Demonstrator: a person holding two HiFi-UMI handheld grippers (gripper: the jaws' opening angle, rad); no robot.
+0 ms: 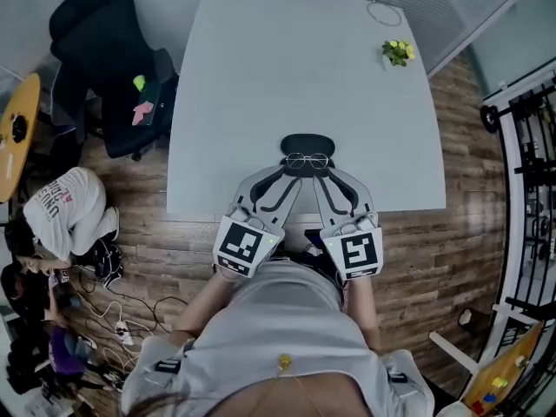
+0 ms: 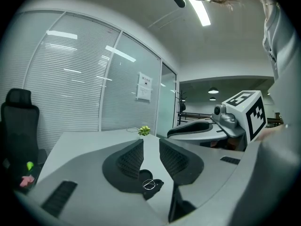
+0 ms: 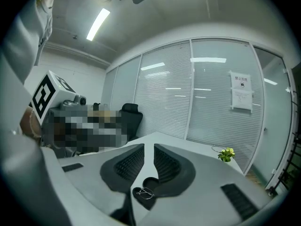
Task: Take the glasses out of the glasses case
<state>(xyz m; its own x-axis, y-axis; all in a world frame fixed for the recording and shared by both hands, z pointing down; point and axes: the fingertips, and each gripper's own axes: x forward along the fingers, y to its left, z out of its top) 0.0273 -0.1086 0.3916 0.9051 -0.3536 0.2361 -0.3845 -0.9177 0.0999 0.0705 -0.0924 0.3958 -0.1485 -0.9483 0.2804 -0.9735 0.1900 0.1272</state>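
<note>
While both grippers are hovering over the near edge of the table [image 1: 261,76], the glasses [image 1: 307,160] are lying just ahead of their tips, and this is the relation that is deciding the next move. The glasses are sitting against the near side of the dark glasses case [image 1: 307,142]. I cannot tell if they are resting on its front lip or on the table beside it. Their long axis is running from left to right, across the direction in which the jaws are pointing.

The left gripper [image 1: 293,175] is aiming from the left and the right gripper [image 1: 323,179] from the right, so the two are converging on the frame. Neither one is looking clearly nearer than the other. In each gripper view the jaws are standing a little apart with nothing between them, and the glasses are showing low in the narrow gap, underneath the jaws.

In my judgement, either gripper is needing to go forward and down, closing on one end of the frame.
</note>
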